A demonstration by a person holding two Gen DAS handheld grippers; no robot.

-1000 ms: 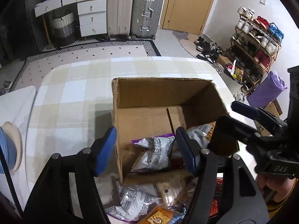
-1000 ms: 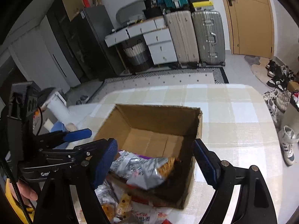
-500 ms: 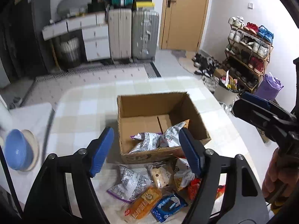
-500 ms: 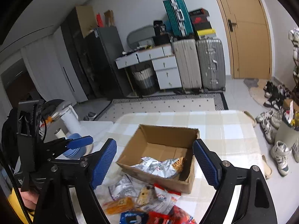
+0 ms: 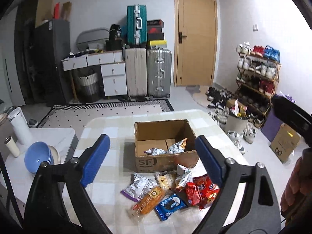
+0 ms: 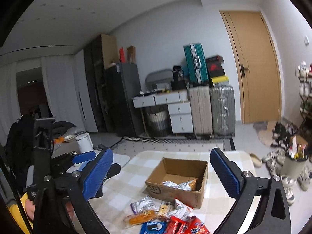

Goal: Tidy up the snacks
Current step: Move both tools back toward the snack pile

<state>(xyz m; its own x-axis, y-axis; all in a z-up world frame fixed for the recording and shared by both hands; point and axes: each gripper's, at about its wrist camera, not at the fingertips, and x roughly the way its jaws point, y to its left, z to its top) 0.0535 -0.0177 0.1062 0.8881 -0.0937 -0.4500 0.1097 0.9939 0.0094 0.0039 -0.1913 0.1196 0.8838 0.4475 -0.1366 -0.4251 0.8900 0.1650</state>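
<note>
Snacks (image 5: 171, 189) loose below, apparently well apart from spread left hand-held gripper (image 5: 152, 159)

Snack packets (image 5: 167, 187) before box (image 5: 165, 160) on table (image 5: 109, 128)

— What changed?
— I pulled both grippers, left (image 5: 152, 160) and right (image 6: 161, 172), up and back from the cardboard box (image 5: 165, 156).
— And?
— The loose snack packets (image 5: 169, 193) came into view.

Home entryway: suitcases (image 5: 148, 74), shoe rack (image 5: 257, 76)
</note>
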